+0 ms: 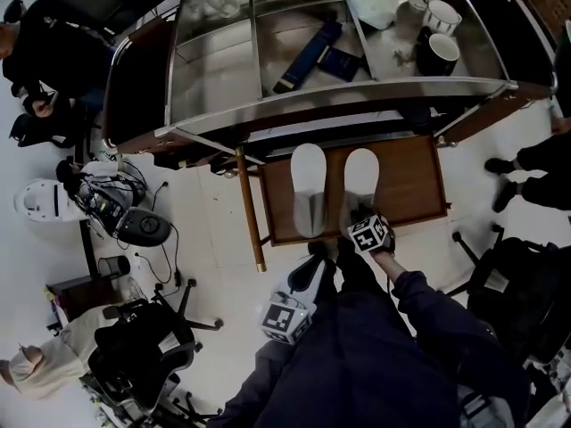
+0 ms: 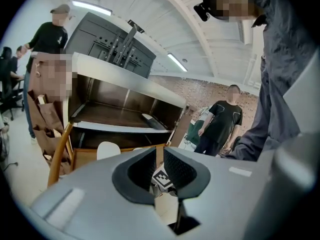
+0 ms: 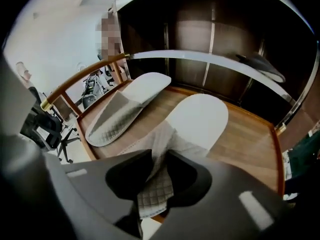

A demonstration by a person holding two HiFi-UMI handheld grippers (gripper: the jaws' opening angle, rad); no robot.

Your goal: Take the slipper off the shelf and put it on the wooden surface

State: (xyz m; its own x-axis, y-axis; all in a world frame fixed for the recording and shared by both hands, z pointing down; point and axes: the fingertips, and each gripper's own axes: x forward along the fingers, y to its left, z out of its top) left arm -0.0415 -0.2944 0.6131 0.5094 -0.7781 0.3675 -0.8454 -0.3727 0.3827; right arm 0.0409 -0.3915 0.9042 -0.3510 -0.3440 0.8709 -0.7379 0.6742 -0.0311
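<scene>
Two white slippers lie side by side, toes away from me, on the low wooden surface (image 1: 412,185): the left slipper (image 1: 309,190) (image 3: 125,109) and the right slipper (image 1: 361,178) (image 3: 200,116). My right gripper (image 1: 357,214) (image 3: 159,159) is at the heel end of the right slipper. Its jaws stand apart with the slipper's quilted upper (image 3: 156,186) between them, and a dark gap shows beside the cloth. My left gripper (image 1: 314,250) (image 2: 160,156) hangs behind the left slipper's heel, above the floor. Its jaws are a narrow gap apart with nothing between them.
Above the wooden surface runs a metal shelf (image 1: 357,96) carrying dark blue boxes (image 1: 308,56) and cups (image 1: 437,53). A wooden post (image 1: 250,210) stands at the surface's left edge. People, office chairs (image 1: 143,346) and cables (image 1: 134,212) stand on the white floor to the left and right.
</scene>
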